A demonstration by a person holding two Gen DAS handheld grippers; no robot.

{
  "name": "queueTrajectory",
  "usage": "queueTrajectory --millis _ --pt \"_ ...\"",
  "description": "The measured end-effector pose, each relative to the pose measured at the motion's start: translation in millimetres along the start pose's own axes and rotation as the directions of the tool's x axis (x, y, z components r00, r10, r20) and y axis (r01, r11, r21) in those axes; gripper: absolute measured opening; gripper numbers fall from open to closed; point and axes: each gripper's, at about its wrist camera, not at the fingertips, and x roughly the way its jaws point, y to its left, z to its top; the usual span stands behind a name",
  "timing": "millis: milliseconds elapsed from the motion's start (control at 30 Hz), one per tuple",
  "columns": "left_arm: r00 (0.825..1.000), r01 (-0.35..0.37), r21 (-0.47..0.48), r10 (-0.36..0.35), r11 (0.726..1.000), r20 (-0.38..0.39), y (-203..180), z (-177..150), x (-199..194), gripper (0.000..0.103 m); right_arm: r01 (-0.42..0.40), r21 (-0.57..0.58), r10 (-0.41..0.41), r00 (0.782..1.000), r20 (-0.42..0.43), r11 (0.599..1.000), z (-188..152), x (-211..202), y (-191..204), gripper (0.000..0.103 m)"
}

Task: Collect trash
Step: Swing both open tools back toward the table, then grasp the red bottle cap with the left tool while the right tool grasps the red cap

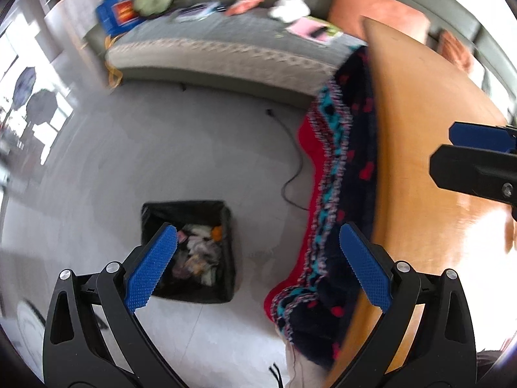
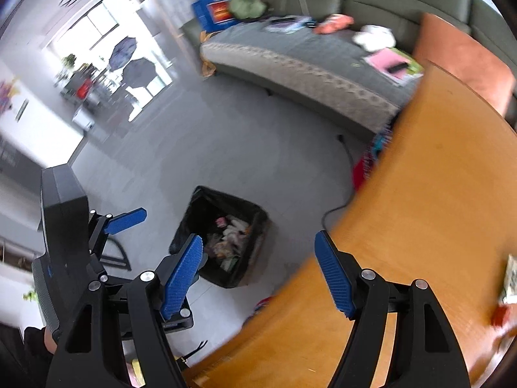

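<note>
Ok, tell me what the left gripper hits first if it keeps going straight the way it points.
Probably bare floor just beyond the trash bin, between it and the blanket hanging off the table. The left gripper is open and empty; depth is hard to judge here.

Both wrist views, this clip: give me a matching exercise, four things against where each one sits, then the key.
Things:
1. trash bin
2. patterned blanket
3. pink booklet
4. blue bag

Places:
A. on the sofa seat near the orange cushion
B. hanging off the edge of the wooden table
C. on the grey floor, lined in black and holding trash
D. at the far end of the sofa, beside a green bundle

Pairs: 1-C, 2-B, 3-A, 4-D
</note>
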Motion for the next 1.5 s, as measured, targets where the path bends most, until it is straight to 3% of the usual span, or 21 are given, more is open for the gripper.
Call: queueTrajectory --millis 333,733,933,1200,1367,1500 --pt "0.995 0.088 0.229 -0.094 0.969 0.014 -125 23 -5 0.097 0.071 0.166 -0.083 0.994 0.068 0.984 -29 -53 -103 0.073" --pt "0.981 0.181 0.408 -0.195 0.895 -0.007 -263 27 -8 0.097 0.156 0.367 -0.194 0.979 0.069 0.917 -80 -105 -233 0.073" --pt "0.974 0.212 0.457 -0.227 0.864 -0.023 -315 27 -5 0.097 0.191 0.515 -0.242 0.97 0.034 0.836 -105 -128 -309 0.073" --pt "0.965 0.25 0.516 -0.256 0.819 -0.062 -374 28 -1 0.097 0.151 0.701 -0.205 0.979 -0.008 0.697 -127 -123 -397 0.073" --pt "0.956 0.282 0.526 -0.279 0.803 -0.086 -400 31 5 0.097 0.117 0.774 -0.164 0.986 -0.017 0.622 -132 -110 -428 0.073" --pt "0.951 0.297 0.54 -0.294 0.788 -0.094 -416 30 7 0.097 0.115 0.79 -0.141 0.989 -0.037 0.602 -129 -98 -435 0.073"
